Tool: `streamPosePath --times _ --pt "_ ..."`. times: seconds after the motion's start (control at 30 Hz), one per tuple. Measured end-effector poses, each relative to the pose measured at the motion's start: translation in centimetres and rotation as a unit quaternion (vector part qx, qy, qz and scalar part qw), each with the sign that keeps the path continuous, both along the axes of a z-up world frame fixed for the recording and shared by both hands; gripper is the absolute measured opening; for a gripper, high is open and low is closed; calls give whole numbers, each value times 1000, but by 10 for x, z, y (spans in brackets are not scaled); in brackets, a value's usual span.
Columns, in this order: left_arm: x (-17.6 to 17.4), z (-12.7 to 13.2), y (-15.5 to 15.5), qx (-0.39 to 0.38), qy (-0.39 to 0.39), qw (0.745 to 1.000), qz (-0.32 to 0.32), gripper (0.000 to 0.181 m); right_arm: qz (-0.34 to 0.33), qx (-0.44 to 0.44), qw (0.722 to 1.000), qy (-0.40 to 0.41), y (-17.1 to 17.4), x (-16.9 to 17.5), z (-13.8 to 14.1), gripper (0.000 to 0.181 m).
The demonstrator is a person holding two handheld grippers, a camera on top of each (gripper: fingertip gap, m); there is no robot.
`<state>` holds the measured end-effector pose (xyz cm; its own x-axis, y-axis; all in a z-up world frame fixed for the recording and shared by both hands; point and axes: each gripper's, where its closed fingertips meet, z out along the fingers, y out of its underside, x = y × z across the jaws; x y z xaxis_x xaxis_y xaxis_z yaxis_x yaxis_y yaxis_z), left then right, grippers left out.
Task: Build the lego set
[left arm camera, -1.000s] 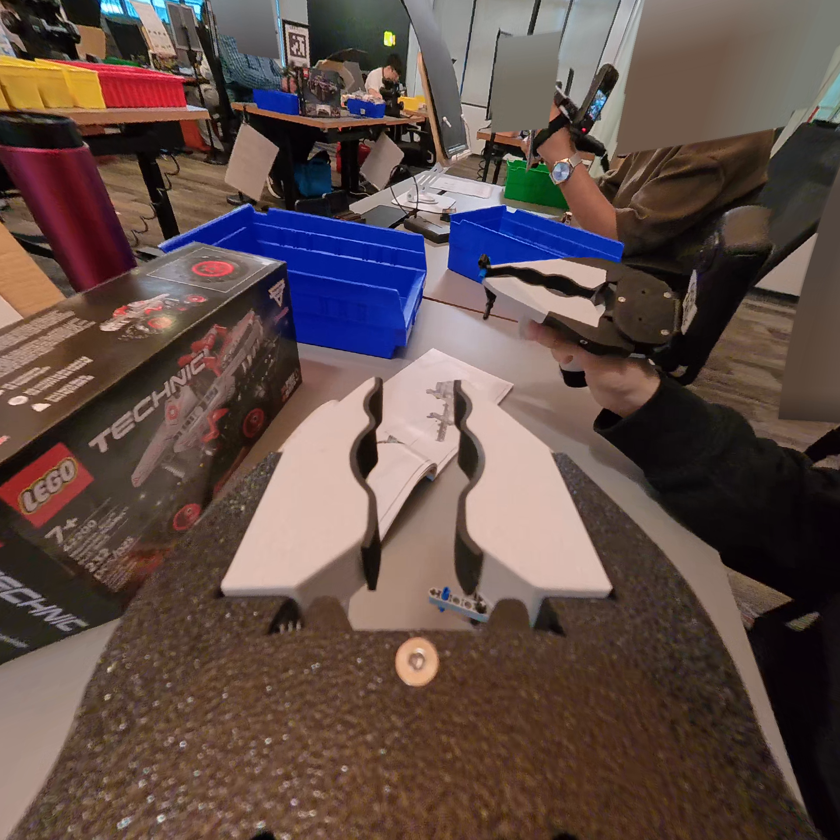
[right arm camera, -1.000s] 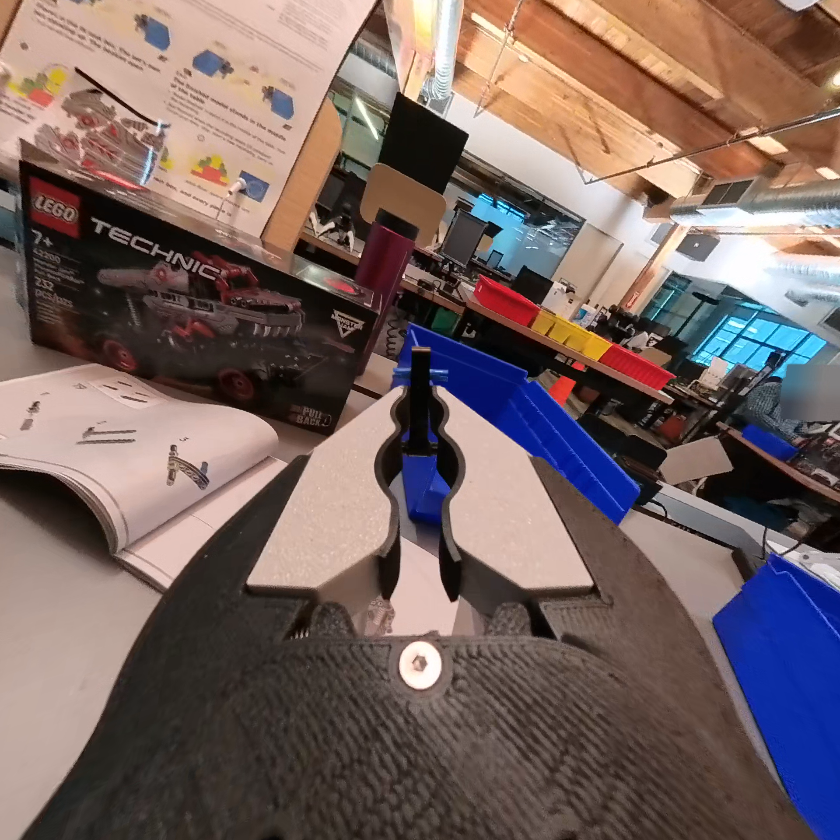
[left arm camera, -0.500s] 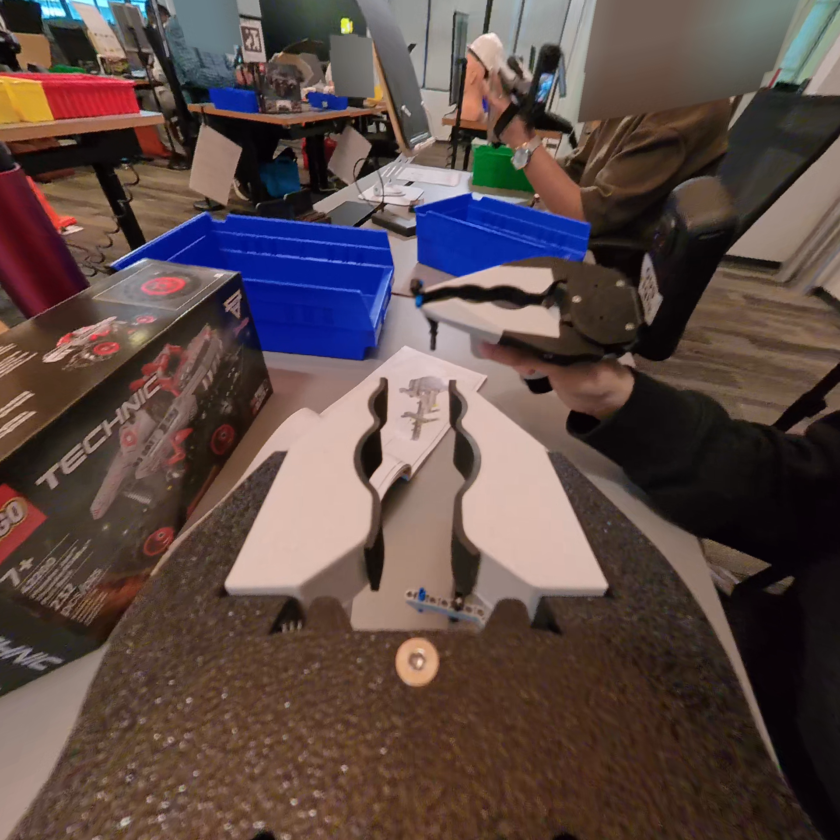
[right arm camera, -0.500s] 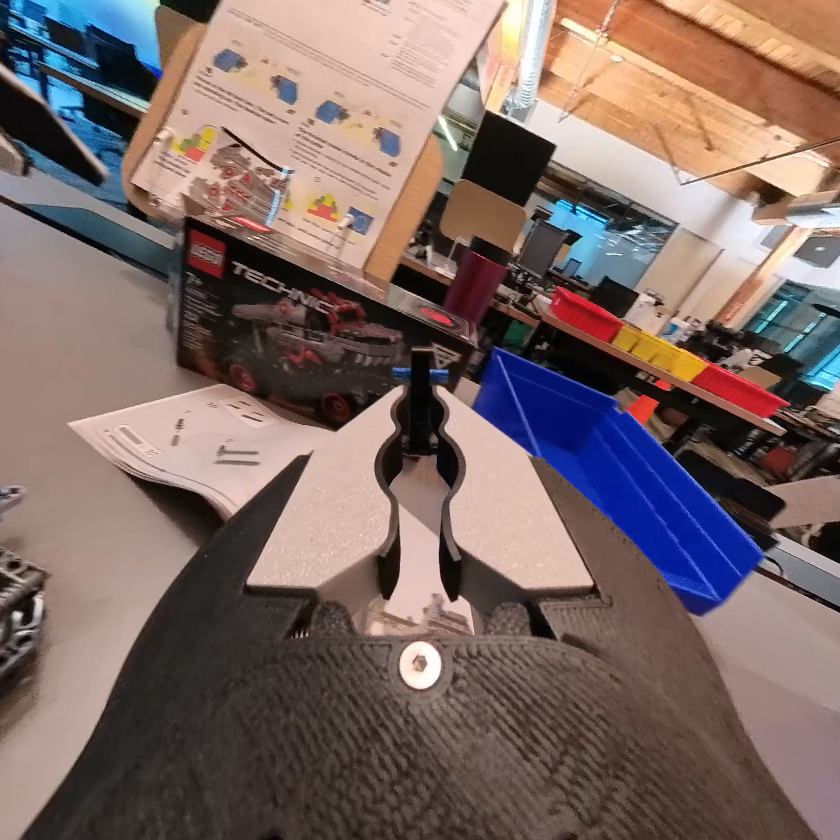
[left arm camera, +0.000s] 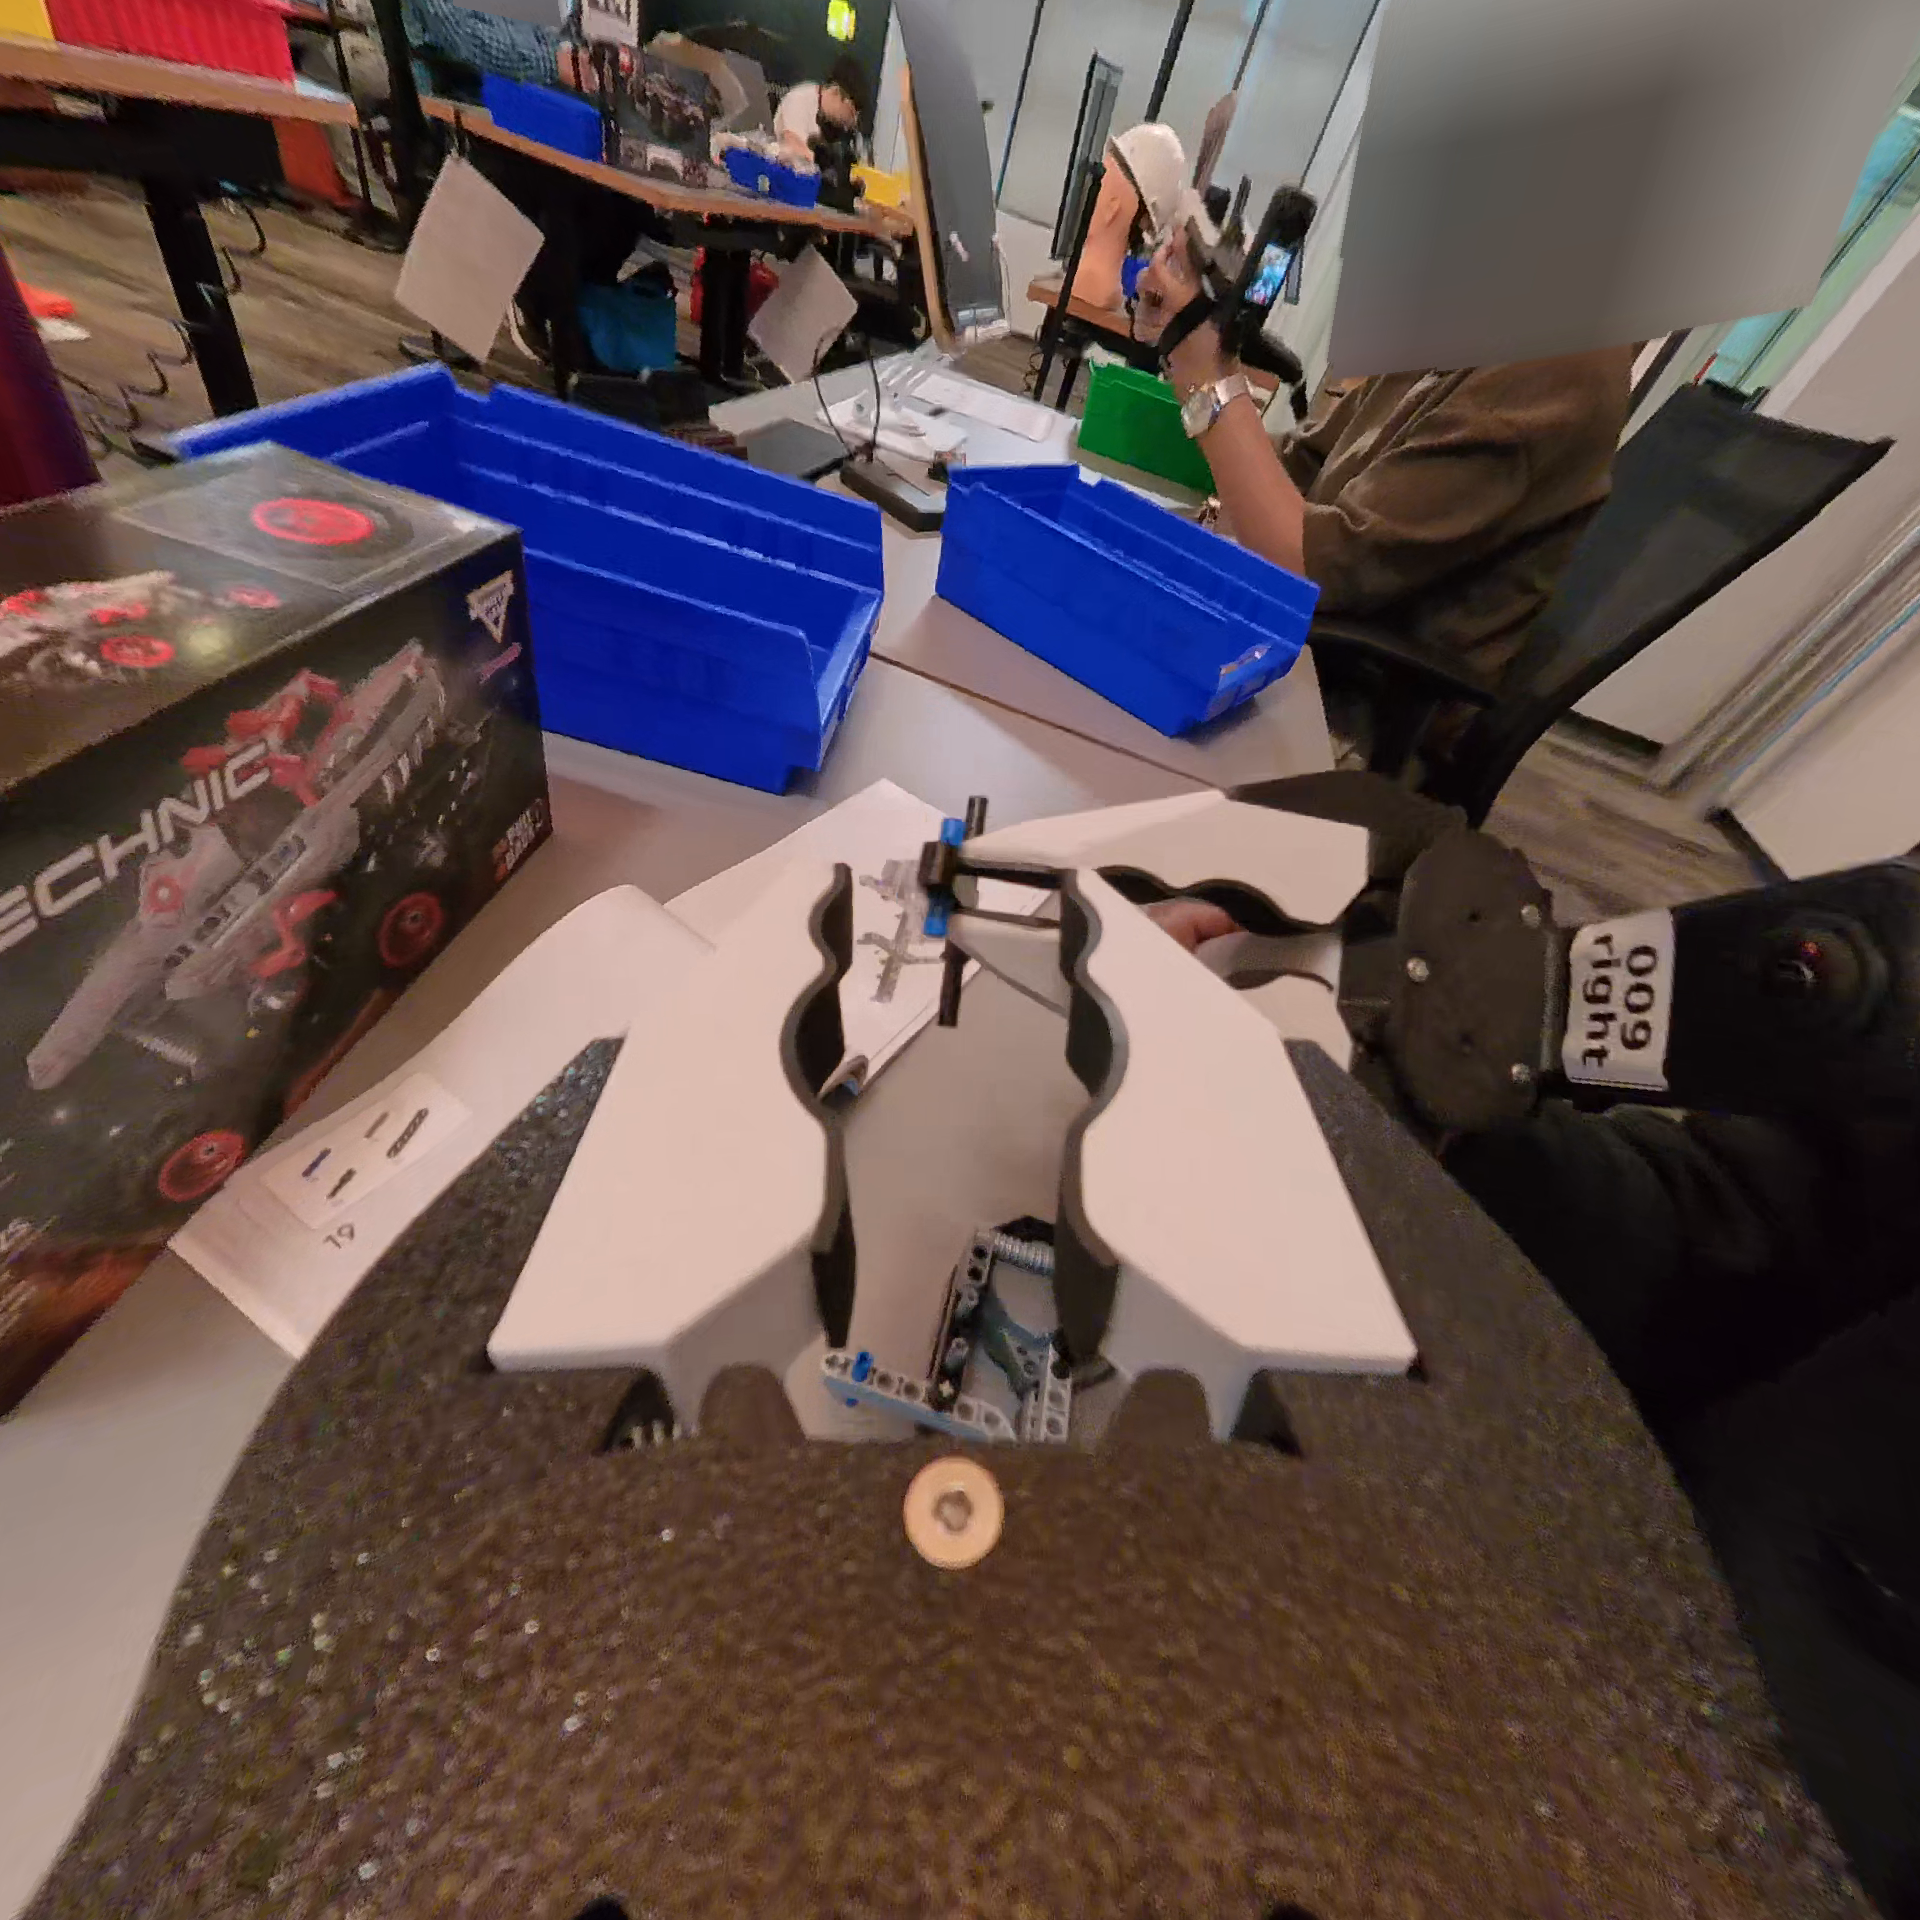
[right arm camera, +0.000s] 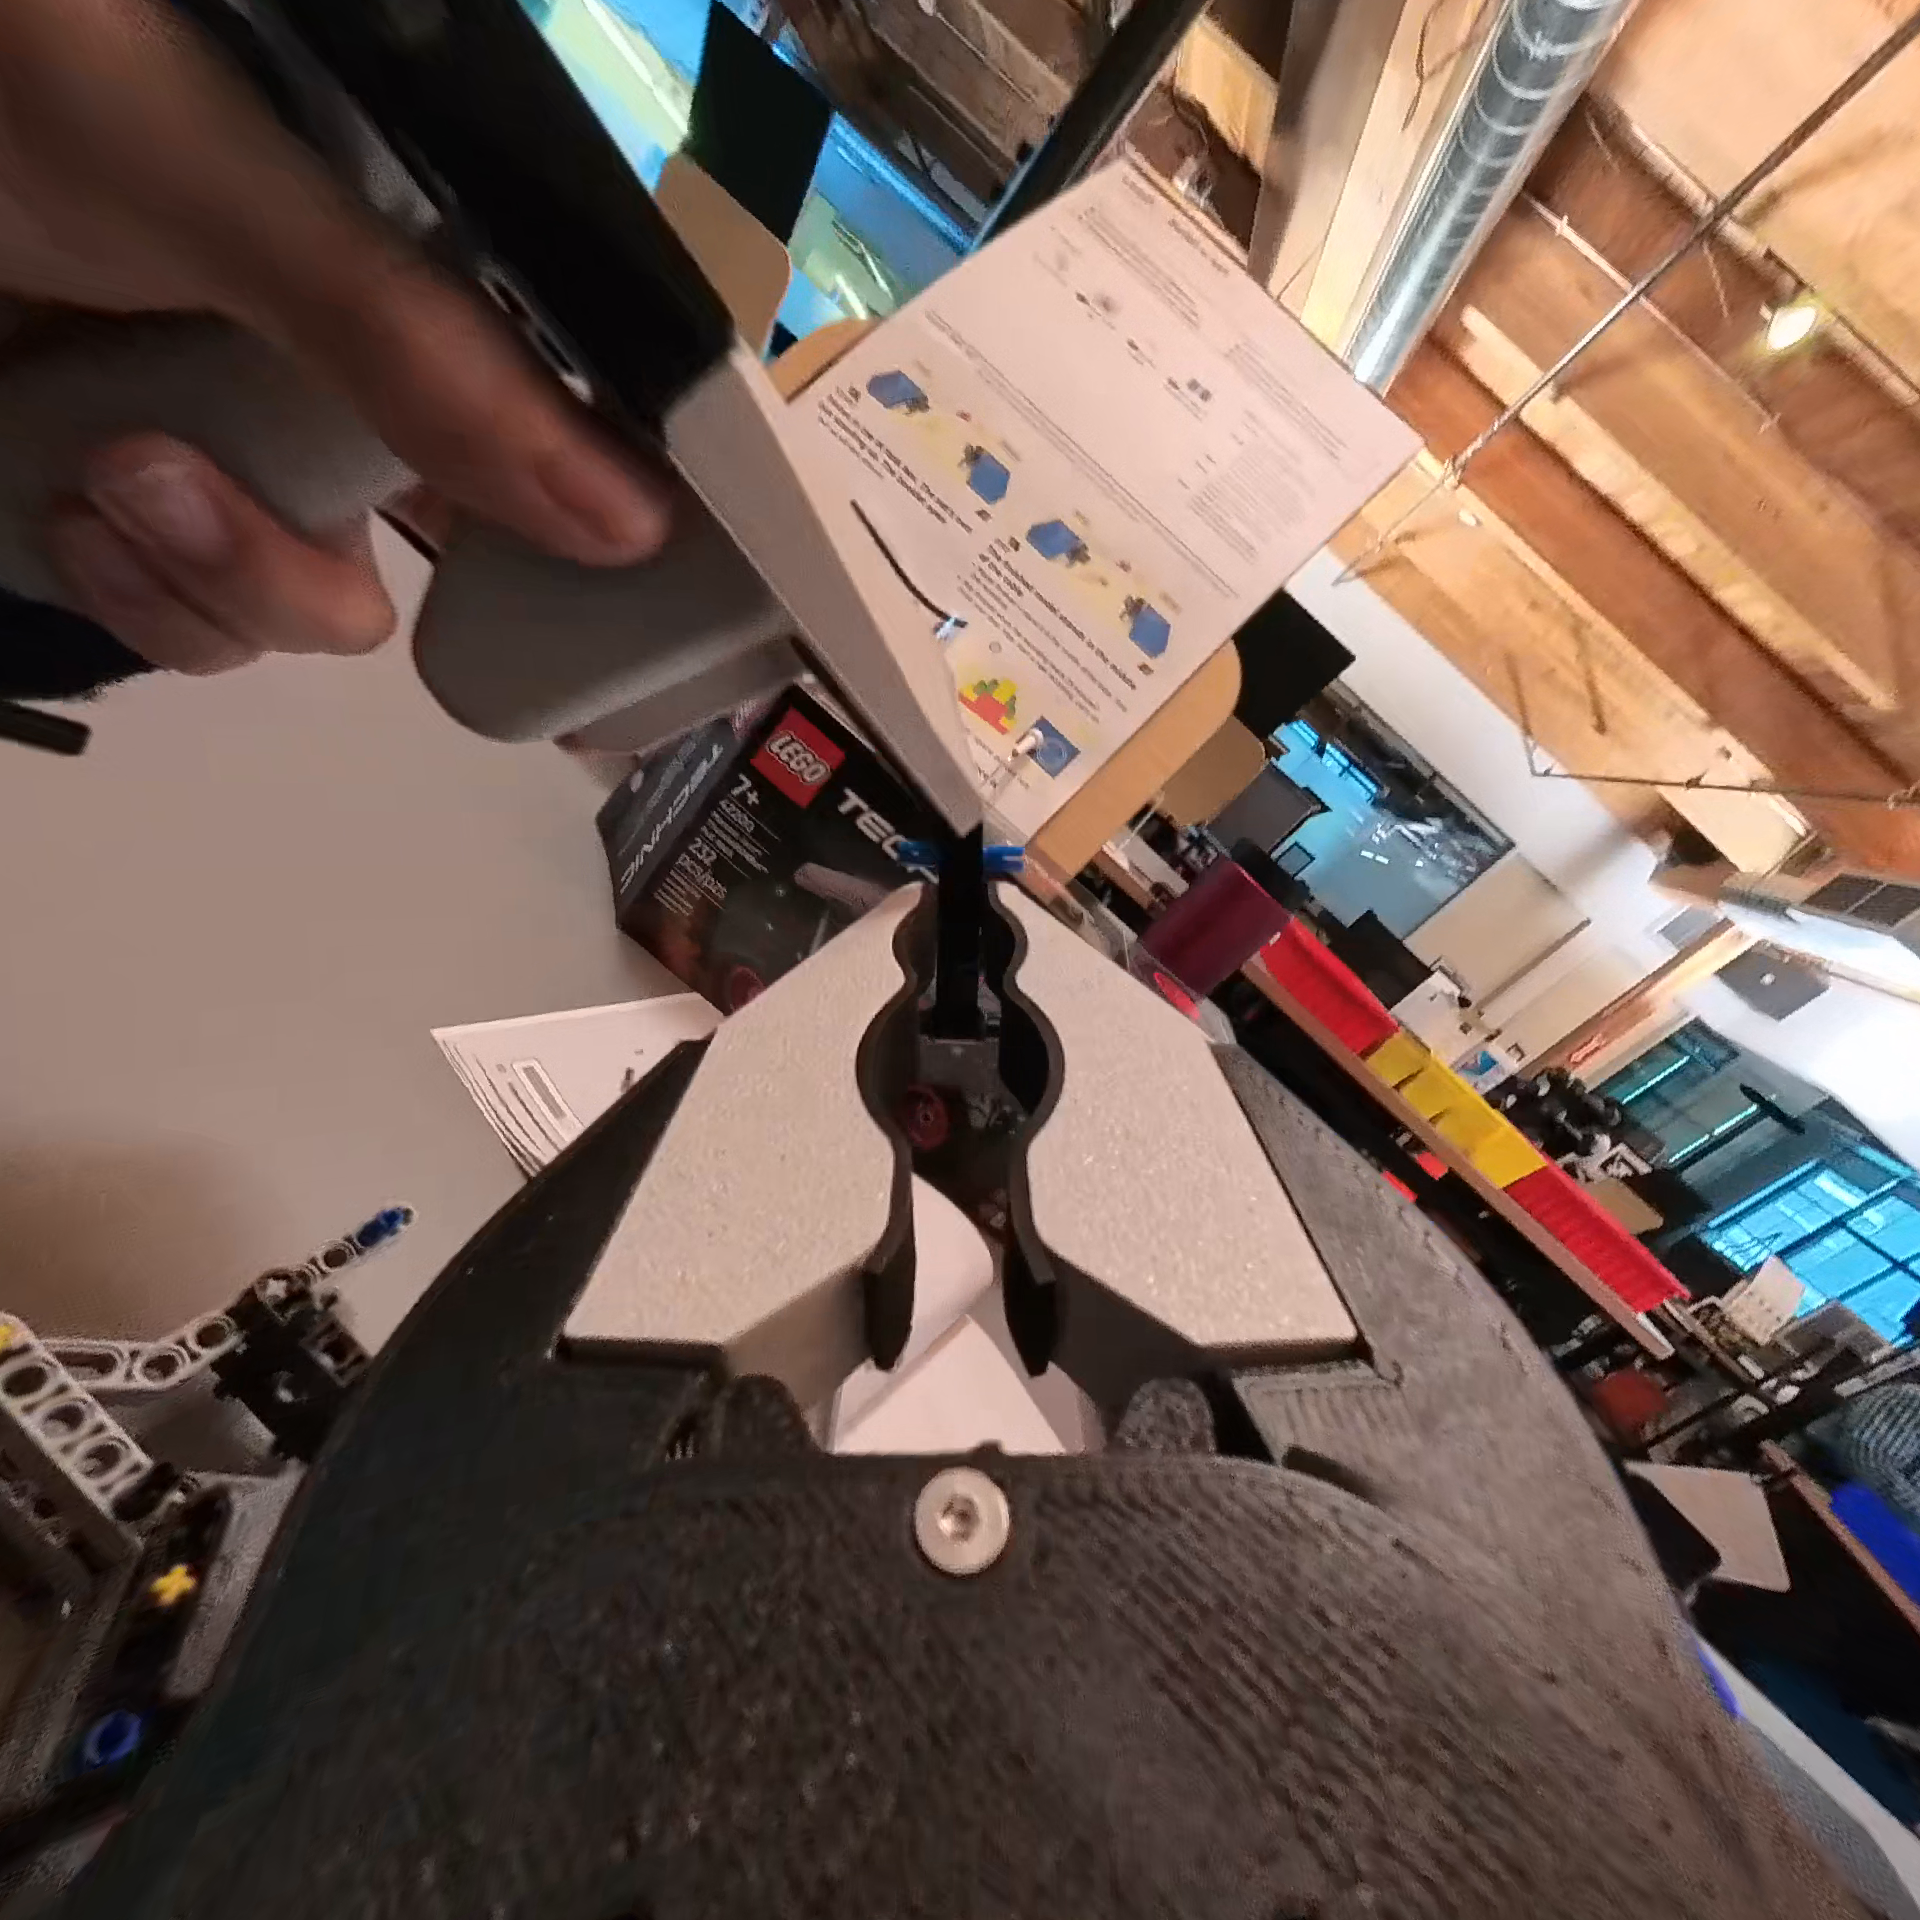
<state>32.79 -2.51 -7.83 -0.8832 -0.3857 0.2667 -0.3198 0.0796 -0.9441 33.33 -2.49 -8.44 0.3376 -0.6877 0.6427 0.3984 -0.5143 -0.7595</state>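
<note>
My left gripper (left arm camera: 956,925) is open and empty, held over a grey, black and blue partial Lego assembly (left arm camera: 977,1340) that shows between the bases of its fingers. My right gripper (left arm camera: 961,888) comes in from the right and is shut on a black Lego piece with blue pins (left arm camera: 948,935), holding it between the left fingertips without visible contact. In the right wrist view the right gripper (right arm camera: 961,914) pinches the same black piece (right arm camera: 958,935). The left gripper's finger (right arm camera: 831,623) and a hand are just above it. The assembly (right arm camera: 94,1413) lies at lower left.
The Lego set box (left arm camera: 260,779) stands at left, with the open instruction booklet (left arm camera: 582,997) beside it on the grey table (left arm camera: 997,748). Two blue bins (left arm camera: 675,582) (left arm camera: 1122,592) stand behind. A seated person (left arm camera: 1455,499) is across the table. A printed sheet (right arm camera: 1091,488) stands behind the box. Less than 4 cm separates the two grippers' tips.
My right gripper has swung down and left, bringing the black piece between the left fingertips. The left gripper has shifted so that more of the assembly shows beneath it.
</note>
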Motion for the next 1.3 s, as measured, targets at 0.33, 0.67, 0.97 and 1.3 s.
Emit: streamPosePath --times 0.33,0.67,0.97,1.3 --pt "-12 1 15 -7 3 996 -89 5 39 -27 999 1 23 -13 -2 7" --pt "-49 0 47 -23 -31 965 -259 4 240 54 958 150 19 -43 5 33" --pt "-81 -14 51 -64 -4 920 -387 4 377 88 859 335 54 -76 -31 31" --pt "-58 -23 50 -59 -2 943 -328 5 356 94 856 363 55 -62 -45 5"
